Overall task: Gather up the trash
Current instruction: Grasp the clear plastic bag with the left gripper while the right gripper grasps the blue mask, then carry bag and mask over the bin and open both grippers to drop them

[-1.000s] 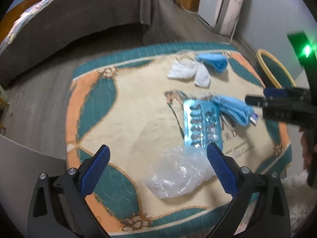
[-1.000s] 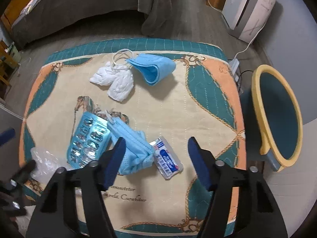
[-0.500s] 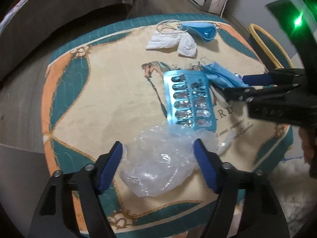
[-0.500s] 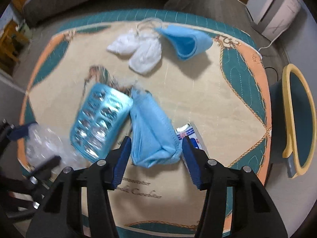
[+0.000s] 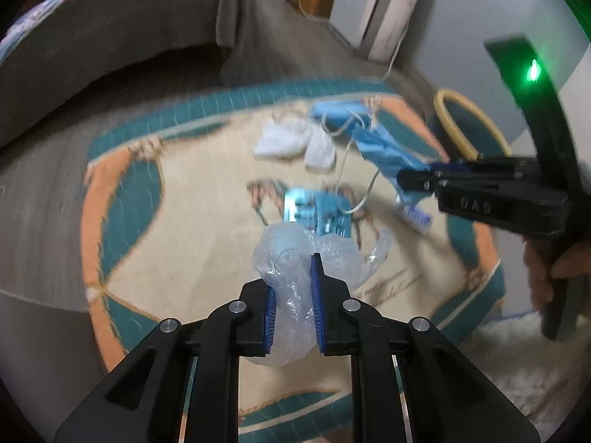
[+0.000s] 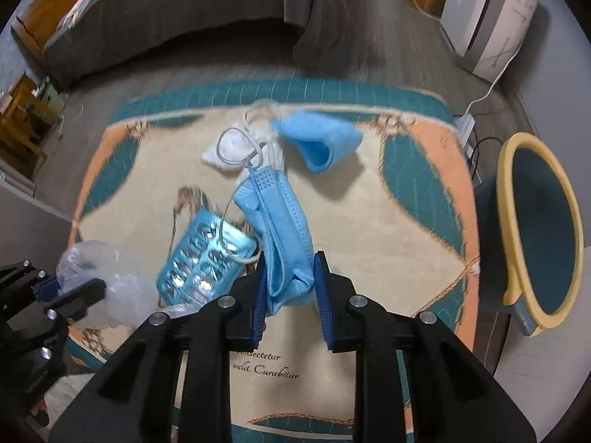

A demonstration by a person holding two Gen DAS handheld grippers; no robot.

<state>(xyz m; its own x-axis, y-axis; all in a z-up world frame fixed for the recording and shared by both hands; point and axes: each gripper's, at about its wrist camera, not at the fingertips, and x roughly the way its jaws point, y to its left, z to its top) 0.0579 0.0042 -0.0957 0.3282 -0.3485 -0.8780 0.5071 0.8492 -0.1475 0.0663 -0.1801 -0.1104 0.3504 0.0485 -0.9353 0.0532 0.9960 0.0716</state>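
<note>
My left gripper [image 5: 293,297] is shut on a crumpled clear plastic bag [image 5: 295,254] and holds it above the patterned table cloth [image 5: 177,221]. My right gripper [image 6: 287,288] is shut on a folded blue face mask [image 6: 280,217], lifted off the cloth, its ear loops [image 6: 236,151] dangling. On the cloth lie a blue blister pack [image 6: 203,262], a second blue mask [image 6: 317,140], white tissues [image 5: 291,142] and a small blue-and-white packet [image 5: 415,216]. The bag also shows at the left of the right wrist view [image 6: 96,277].
A blue bin with a yellow rim [image 6: 535,232] stands on the floor right of the table. A dark sofa [image 6: 166,18] runs along the far side, and a white appliance [image 6: 491,11] stands at the back right.
Both grippers have closed: the left on the plastic bag, the right on the blue mask. Both items have been lifted off the cloth.
</note>
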